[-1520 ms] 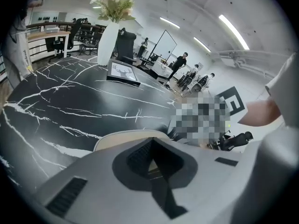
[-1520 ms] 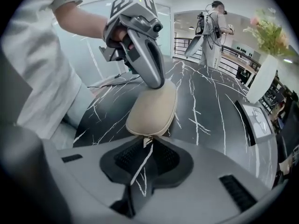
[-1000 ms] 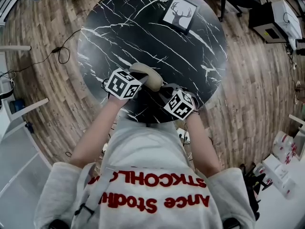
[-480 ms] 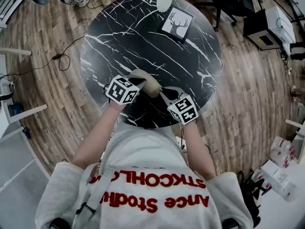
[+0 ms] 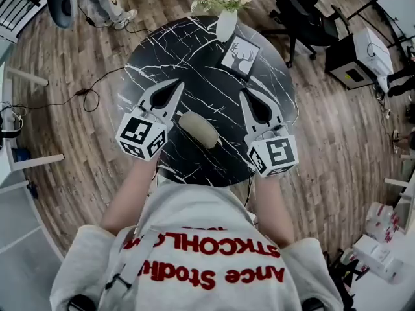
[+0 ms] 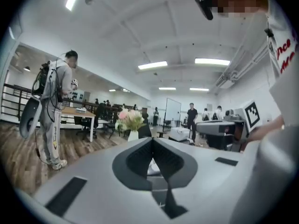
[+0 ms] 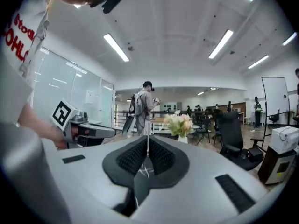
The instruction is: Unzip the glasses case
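Glasses case [image 5: 198, 129] on table [image 5: 194, 63]; sweatshirt [image 5: 194, 212] (red) reads "STKCOHL"

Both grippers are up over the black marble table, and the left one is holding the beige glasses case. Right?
No. The left gripper holds nothing: the left gripper view shows its jaws together and empty. In the head view the glasses case lies on the table between it and the right gripper, whose jaws have just been closing, also on nothing. The rest holds.
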Motion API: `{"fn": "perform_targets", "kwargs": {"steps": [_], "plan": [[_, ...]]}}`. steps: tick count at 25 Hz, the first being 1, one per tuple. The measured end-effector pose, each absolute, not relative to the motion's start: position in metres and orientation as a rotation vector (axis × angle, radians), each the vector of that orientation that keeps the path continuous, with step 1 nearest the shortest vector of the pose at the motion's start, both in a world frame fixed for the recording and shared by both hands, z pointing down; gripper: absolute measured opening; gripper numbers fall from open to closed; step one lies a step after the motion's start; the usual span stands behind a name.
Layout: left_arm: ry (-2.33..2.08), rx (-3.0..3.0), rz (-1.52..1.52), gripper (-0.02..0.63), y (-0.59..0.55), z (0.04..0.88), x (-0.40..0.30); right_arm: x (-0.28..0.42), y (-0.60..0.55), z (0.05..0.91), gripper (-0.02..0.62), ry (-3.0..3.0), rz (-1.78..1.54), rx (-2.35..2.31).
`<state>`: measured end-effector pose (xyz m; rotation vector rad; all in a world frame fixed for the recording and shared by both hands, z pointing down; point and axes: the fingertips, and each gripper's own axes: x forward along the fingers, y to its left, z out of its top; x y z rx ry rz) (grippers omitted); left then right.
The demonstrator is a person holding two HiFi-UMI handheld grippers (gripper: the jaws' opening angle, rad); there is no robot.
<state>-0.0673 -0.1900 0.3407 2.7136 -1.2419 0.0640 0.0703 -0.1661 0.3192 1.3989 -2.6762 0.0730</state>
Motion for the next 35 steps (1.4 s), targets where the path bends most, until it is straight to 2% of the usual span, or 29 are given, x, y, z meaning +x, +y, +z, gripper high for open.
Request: {"fn": "perform_targets", "kwargs": {"steps": [5,12,35], "plan": [[-1.403,2.694,-0.200,0.006,-0.200,0.258,-0.095,0.078,-0.166,0.240,0.015,-2.802,-0.034,1.543],[-1.595,2.720,-0.234,0.006,-0.198,0.210,-0.116,0.085,-0.164,0.200,0.014,-2.820,-0.111,1.663],[-1.643,2.615,-0.310,0.006,-0.209,0.216,-0.121,0.090,-0.172,0.195,0.014,-2.803,-0.073,1.745]]}}
